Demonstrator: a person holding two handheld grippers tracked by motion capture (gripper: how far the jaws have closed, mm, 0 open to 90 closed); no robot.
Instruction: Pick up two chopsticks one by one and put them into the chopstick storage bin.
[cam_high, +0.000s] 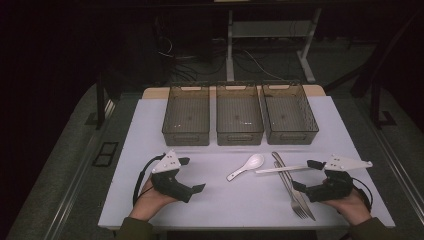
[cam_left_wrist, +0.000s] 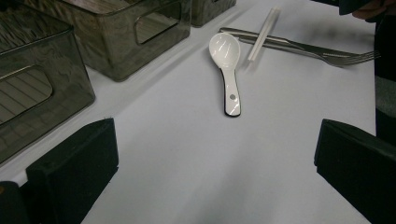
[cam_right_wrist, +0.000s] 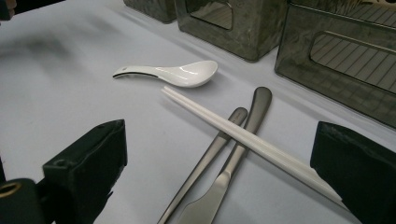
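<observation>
Between the two grippers lies the cutlery: a white soup spoon (cam_high: 247, 165) (unmarked, no writing readable), white chopsticks (cam_high: 280, 169) crossing a steel fork (cam_high: 294, 194) and knife (cam_high: 287, 177). Left gripper (cam_high: 192, 175) and right gripper (cam_high: 305, 175) both stand jaws apart, holding nothing. Three grey bins (cam_high: 239, 116) line the table's (cam_high: 150, 120) far edge; open surface lies near the left gripper.
</observation>
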